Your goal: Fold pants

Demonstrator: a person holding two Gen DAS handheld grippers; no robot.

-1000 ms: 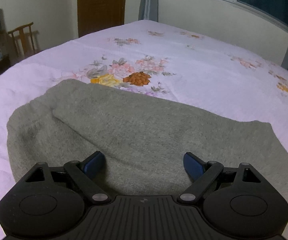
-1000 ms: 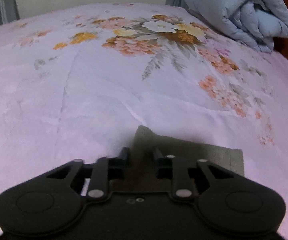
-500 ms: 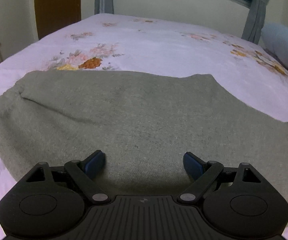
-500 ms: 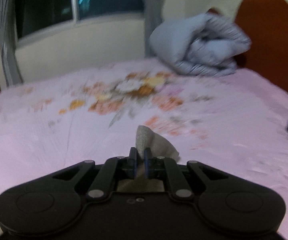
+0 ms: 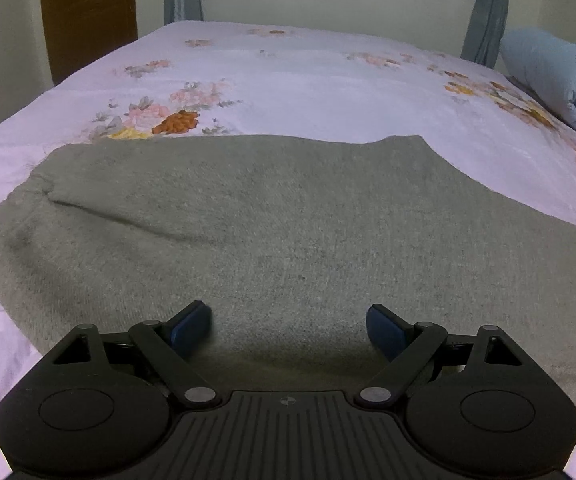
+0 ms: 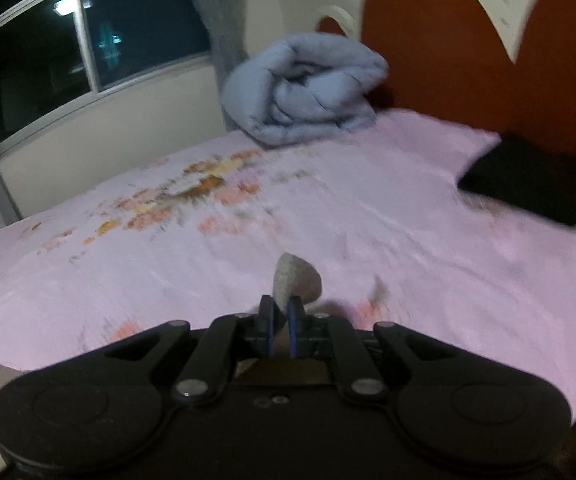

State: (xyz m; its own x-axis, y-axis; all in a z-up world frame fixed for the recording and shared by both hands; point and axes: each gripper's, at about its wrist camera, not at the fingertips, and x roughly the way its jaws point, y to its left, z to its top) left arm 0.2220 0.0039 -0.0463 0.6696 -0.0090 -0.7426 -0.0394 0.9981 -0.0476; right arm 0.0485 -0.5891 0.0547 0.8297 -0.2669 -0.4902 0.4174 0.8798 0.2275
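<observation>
Your left gripper (image 5: pixel 289 318) hovers low over the grey pants (image 5: pixel 288 236), its blue pads wide apart with nothing between them, probably ready to pin or steady the cloth. The pants lie spread flat on the pink flowered bedsheet (image 5: pixel 308 80), on the side of the bed nearest you, just below the orange flower print.

Your right gripper (image 6: pixel 281 318) has its jaws clamped together on a small bunched tip of the same grey cloth, likely a leg end being carried over for a fold; that tip pokes up above the sheet.

Only the left wrist view shows the body of the pants. Only the right wrist view shows the pinched tip, the red headboard (image 6: pixel 448 60), a flat black item (image 6: pixel 536 188) near it, and the whole rolled blue quilt (image 6: pixel 304 92) beside the headboard.
</observation>
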